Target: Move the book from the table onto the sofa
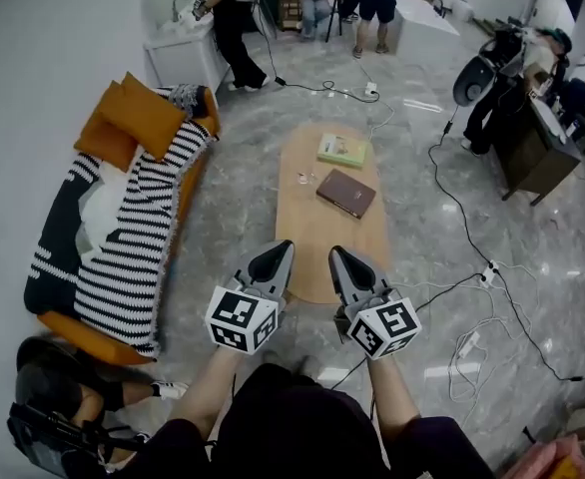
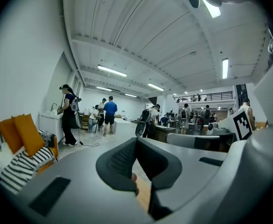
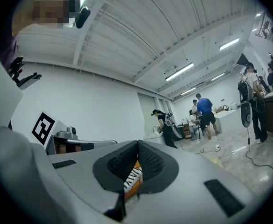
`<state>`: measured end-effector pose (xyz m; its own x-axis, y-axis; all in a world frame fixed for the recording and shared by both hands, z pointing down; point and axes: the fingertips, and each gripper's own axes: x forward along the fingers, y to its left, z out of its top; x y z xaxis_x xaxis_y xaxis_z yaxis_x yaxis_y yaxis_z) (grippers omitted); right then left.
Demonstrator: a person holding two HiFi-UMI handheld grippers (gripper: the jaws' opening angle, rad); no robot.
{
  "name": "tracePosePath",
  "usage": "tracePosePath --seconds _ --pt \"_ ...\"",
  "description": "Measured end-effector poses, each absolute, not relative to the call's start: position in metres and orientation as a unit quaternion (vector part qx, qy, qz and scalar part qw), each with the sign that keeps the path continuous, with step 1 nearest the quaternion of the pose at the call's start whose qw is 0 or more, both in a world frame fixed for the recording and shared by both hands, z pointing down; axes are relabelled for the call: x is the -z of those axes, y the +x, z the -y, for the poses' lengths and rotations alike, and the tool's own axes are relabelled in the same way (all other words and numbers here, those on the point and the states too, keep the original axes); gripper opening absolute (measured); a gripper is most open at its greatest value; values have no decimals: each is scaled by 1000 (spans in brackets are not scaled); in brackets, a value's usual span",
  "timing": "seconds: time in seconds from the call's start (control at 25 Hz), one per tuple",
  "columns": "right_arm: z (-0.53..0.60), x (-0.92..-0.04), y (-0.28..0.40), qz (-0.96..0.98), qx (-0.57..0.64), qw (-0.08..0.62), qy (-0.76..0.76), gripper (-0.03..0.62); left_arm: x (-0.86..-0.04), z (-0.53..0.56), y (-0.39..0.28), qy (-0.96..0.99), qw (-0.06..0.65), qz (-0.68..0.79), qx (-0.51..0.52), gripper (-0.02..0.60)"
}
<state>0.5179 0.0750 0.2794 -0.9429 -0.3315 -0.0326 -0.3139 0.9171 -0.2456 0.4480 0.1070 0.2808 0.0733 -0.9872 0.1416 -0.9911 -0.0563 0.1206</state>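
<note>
A: Where was the brown book (image 1: 345,193)?
B: Flat on the tabletop (image 1: 312,247), twelve o'clock of both. Left gripper (image 1: 279,254) and right gripper (image 1: 340,258) sat closed, empty.
A: Handling?
B: Probably stiff, fairly heavy; pinch its near edge.

Closed brown book (image 1: 346,193) lies flat on oval wooden counter (image 1: 312,252), well ahead of right claw (image 1: 338,255); pale green book (image 1: 343,150) lies just beyond. Orange sofa (image 1: 78,335) stands well left of left claw (image 1: 279,252).
</note>
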Motion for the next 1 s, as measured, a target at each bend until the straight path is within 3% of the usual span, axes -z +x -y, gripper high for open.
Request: tracePosePath --seconds 0.36,1.0 --pt "-63 -288 483 -976 128 24 -175 23 -280 -94 409 729 96 678 -14 14" --pt "-24 -301 350 -963 127 12 -238 23 -297 -65 262 751 109 651 -7 14"
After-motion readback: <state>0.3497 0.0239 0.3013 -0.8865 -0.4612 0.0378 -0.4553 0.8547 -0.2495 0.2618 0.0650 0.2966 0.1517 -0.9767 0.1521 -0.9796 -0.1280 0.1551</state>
